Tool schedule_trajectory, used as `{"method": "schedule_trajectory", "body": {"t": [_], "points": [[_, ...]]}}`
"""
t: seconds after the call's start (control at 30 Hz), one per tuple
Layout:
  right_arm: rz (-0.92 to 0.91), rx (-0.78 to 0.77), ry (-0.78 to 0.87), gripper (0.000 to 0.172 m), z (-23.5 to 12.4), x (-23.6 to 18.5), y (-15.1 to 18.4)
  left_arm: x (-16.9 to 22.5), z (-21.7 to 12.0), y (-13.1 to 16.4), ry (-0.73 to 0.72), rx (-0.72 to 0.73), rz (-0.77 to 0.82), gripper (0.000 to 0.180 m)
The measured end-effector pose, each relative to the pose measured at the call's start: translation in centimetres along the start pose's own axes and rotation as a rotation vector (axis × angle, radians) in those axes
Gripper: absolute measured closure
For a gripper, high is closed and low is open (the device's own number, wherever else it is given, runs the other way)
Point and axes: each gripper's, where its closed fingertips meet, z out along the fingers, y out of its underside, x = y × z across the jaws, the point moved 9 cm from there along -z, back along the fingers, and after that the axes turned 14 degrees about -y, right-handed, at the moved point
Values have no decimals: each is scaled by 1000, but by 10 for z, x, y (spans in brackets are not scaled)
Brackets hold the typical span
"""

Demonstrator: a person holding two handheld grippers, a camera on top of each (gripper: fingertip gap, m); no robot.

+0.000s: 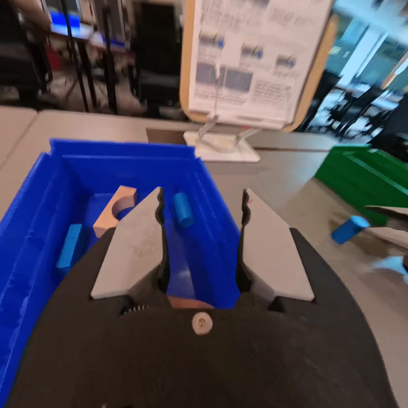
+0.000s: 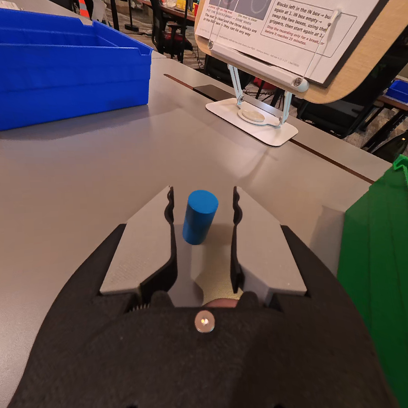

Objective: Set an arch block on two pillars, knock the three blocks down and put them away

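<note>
My left gripper gapes bare above the blue bin, while a blue cylinder stands untouched between my right gripper's spread fingers.

Counter: bin at left, second bin at right, document stand behind, between them. In left bin: arch block lying, bar block to its left, cylinder to its right. On counter between bins: cylinder lying between right hand-held gripper fingers, untouched.
</note>
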Motion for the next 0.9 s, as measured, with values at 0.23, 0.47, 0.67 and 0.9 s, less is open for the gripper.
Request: {"method": "schedule_trajectory", "body": {"t": [0.23, 0.47, 0.67, 0.9], "points": [[-41, -5, -10, 122, 1, -8, -2, 0, 99, 19, -85, -412, 55, 109], [-45, -5, -21, 122, 1, -10, -2, 6, 144, 52, -221, -621, 280, 143], [-59, -15, -26, 123, 3, -12, -2, -14, 139, 55, -250, -599, 367, 149], [-56, -27, -19, 124, 3, -11, 0, -39, 99, 23, -198, -447, 270, 149]]}}
